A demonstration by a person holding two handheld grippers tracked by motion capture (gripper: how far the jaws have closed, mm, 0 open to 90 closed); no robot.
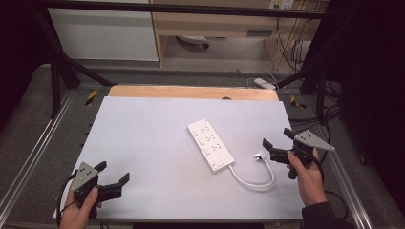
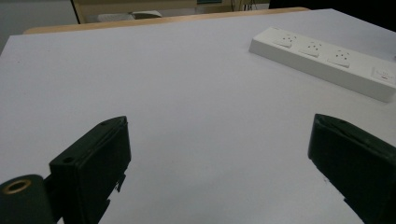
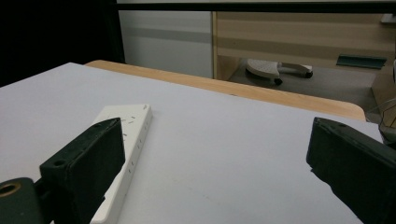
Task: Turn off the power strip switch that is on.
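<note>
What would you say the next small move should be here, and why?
Probably bring the right gripper a little down and left onto the plug. Its jaws stand open just beside the plug, which lies loose on the table at the end of the cord from the power strip. The left gripper is open and far off.

No lettering, number or brand can be read anywhere. The white power strip (image 1: 210, 144), just past table centre toward 3 o'clock, shows only socket holes and a blurred square marking at its 5 o'clock end, too small to make out.
</note>
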